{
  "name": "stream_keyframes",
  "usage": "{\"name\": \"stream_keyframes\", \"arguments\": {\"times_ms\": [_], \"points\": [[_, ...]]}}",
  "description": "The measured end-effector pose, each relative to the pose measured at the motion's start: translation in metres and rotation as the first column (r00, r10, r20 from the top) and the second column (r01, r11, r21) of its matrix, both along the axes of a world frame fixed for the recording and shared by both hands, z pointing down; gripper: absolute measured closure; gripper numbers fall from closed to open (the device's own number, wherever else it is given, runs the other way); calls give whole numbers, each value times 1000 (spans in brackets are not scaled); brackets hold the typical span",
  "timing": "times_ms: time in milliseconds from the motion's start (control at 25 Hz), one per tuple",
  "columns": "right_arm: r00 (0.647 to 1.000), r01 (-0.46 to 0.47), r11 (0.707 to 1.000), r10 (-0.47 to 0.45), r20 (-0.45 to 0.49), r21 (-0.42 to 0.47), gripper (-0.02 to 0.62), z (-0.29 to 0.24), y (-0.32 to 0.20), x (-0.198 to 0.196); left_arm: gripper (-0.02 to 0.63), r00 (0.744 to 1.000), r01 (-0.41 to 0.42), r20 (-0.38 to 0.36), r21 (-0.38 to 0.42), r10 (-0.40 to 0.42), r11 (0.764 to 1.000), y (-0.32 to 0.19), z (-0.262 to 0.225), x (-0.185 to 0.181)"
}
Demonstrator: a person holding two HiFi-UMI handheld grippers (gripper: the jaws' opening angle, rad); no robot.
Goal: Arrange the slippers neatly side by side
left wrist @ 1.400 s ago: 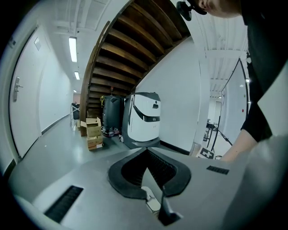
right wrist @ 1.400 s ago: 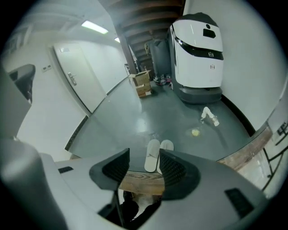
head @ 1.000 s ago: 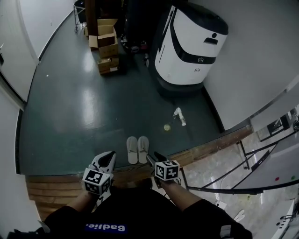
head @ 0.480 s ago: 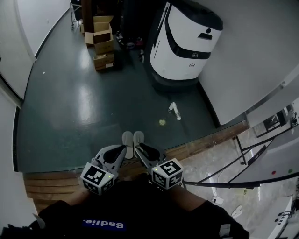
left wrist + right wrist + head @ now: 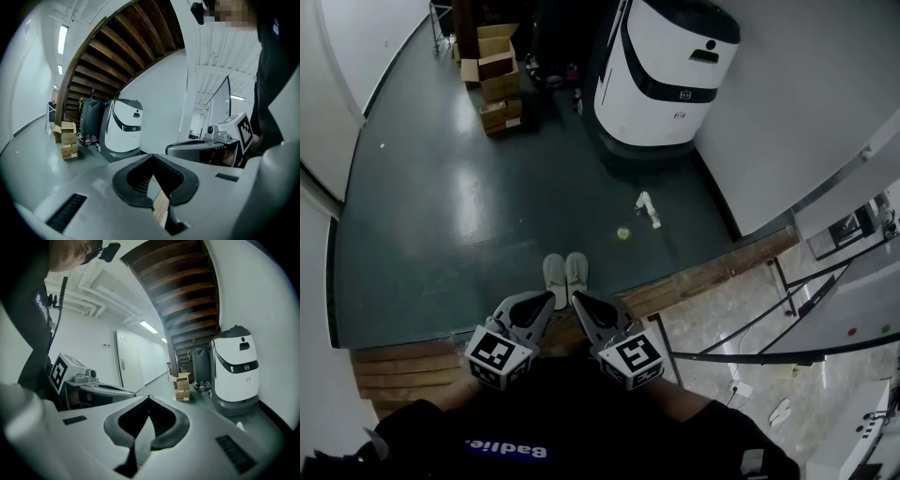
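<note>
One large white wheeled robot (image 5: 661,75) stands by the far wall. Nearer, two white slippers (image 5: 565,277) lie side by side, touching, on the dark floor (image 5: 441,216). The left gripper (image 5: 547,297) and right gripper (image 5: 577,297) hover just behind them, both closed and empty. The pair looks arranged, so any last nudge should be light and keep the heels level. Only the head view shows the slippers; the gripper views show a stair underside (image 5: 122,47) instead.

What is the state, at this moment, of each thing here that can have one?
slippers: lying flat, side by side, not held.
left gripper: shut, nothing between the jaws.
right gripper: shut, nothing between the jaws.
top cardboard box: flaps open.
door: closed.
white machine: standing upright.
</note>
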State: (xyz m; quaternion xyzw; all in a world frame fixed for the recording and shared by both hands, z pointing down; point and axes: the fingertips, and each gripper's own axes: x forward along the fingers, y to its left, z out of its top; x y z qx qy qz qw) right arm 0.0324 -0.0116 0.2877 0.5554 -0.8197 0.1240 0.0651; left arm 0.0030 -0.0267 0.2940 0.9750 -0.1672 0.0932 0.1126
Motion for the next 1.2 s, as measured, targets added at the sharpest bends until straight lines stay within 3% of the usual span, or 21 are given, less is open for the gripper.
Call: {"name": "stream_keyframes", "arguments": {"times_ms": [1200], "points": [[1000,14,1000,-14,13,-9,597,1,10,-5,605,1000,5,8,24,-6,1000,13,-3,-6]]}}
